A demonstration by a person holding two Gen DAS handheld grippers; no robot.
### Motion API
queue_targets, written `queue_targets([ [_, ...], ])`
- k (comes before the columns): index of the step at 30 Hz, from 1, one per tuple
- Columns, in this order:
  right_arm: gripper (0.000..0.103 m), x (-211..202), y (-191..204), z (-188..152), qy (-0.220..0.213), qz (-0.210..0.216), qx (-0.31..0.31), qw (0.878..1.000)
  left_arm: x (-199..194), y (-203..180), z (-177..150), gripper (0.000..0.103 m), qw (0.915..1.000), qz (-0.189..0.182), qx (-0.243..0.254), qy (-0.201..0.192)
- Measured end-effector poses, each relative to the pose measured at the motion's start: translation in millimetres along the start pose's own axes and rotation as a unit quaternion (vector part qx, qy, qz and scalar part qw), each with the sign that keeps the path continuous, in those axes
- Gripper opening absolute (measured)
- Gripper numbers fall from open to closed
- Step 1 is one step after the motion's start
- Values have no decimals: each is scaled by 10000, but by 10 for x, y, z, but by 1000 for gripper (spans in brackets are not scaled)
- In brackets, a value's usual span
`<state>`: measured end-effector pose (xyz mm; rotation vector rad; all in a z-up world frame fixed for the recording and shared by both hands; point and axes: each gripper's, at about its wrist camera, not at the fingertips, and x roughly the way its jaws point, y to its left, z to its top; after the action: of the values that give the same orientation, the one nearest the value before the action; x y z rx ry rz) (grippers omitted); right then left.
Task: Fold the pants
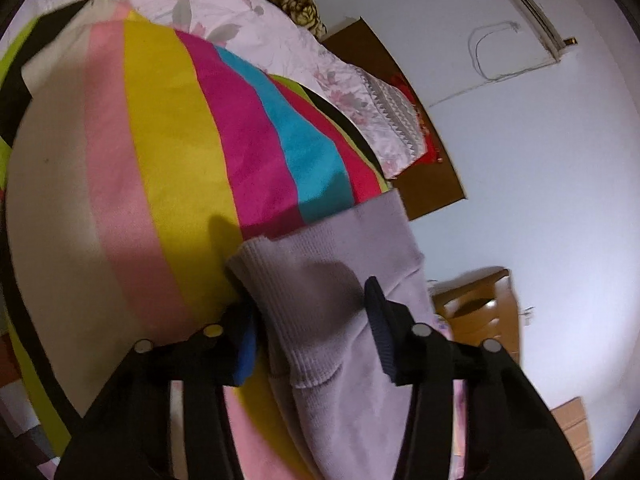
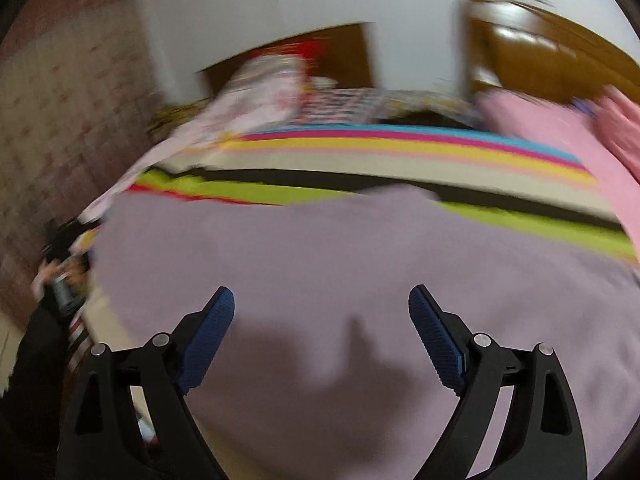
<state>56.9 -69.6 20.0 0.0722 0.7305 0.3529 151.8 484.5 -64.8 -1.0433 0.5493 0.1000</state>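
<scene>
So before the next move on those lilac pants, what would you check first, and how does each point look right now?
1. Left gripper has the ribbed cuff between its fingers: ok.
2. Its pads press firmly on the cuff: cannot tell, the near pad is partly hidden by cloth.
3. Right gripper is free and open above the lilac pants: ok.
4. Pants lie flat on the striped blanket: ok in the right wrist view, though it is blurred.
5. Other leg and waistband placement: cannot tell, out of view.
</scene>
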Motion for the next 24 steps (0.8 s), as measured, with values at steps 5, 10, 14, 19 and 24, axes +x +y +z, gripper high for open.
queue_targets([
  [5, 87, 759, 926, 254, 587, 784, -1103, 9891, -46, 27, -8, 15, 9996, 222, 145, -75],
  [10, 87, 1257, 1506, 349, 835, 855, -1603, 9798, -80, -149, 87, 11, 9976, 496, 450, -158],
  [14, 87, 1592, 1779, 194, 1349, 489, -2299, 9626, -155, -238, 74, 10, 9973, 493, 426, -327],
  [19, 90, 1638, 1624, 177, 1299, 731, -2024, 9679, -271, -331, 70, 10, 9975, 359, 323, -524],
  [24, 89, 1613, 1562, 202, 1207, 890, -1849, 9713, -545, -822, -36, 10, 9919, 284, 876, -873],
])
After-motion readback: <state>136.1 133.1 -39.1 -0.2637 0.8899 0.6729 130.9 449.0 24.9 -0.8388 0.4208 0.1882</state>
